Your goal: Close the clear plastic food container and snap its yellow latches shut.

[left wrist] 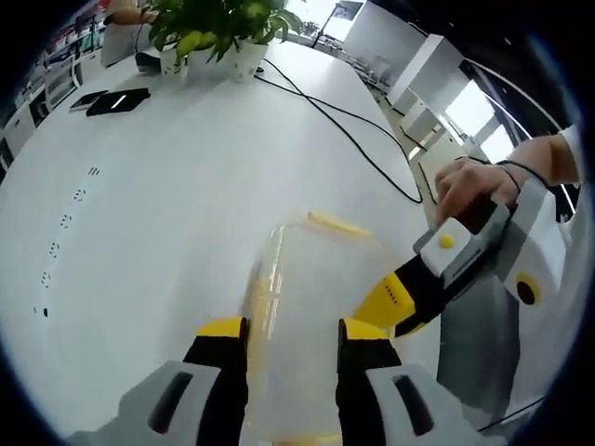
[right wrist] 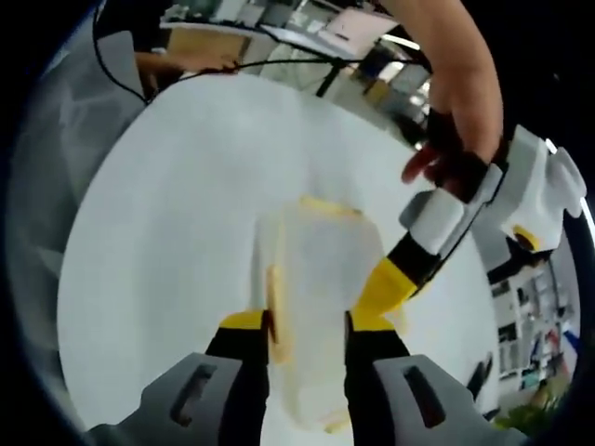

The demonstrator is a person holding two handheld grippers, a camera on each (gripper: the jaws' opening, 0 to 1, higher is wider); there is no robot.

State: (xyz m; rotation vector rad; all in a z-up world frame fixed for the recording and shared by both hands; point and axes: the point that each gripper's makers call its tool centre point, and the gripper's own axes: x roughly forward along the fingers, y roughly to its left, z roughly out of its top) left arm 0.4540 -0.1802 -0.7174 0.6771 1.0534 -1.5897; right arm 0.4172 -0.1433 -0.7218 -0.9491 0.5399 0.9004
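Left claw [left wrist: 292,336], right claw [right wrist: 310,327] straddle one container [left wrist: 311,307]; two plants [left wrist: 218,32].

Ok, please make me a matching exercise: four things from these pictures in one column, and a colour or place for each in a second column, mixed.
Things:
1. container
2. latch
3. potted plants
4. cable

Descriptions:
A. black, running across the table
B. clear plastic, between the gripper jaws
C. green, at the table's far end
D. yellow, on the container's far edge

Pairs: 1-B, 2-D, 3-C, 4-A
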